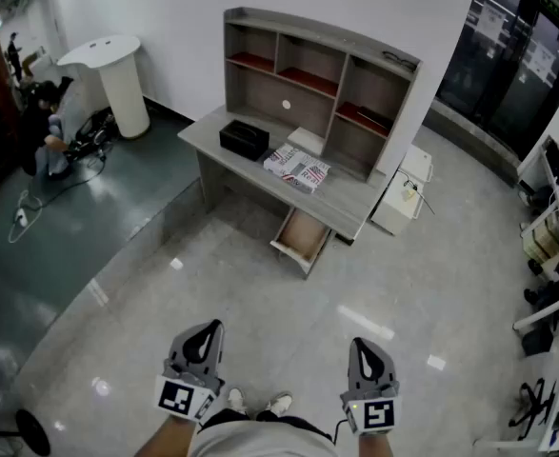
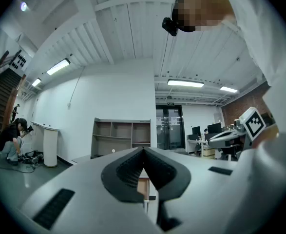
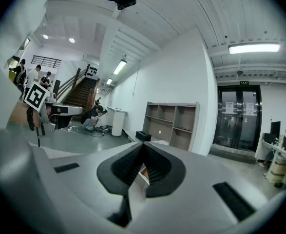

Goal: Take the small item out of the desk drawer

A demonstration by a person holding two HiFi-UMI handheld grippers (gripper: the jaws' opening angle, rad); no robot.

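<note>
both grippers were held low and close in, well apart from the desk (image 1: 201, 131). left gripper (image 1: 204, 337): jaws pressed together, nothing between them. right gripper (image 1: 368, 350): likewise closed tight and empty. drawer (image 1: 301, 239) already stood pulled out below the desk's front edge, toward its right corner. small item could not be made out at this range, presumably inside the drawer. judged barely started: the opening was done, but walking up, reaching in, pinching and lifting out were all left.
</note>
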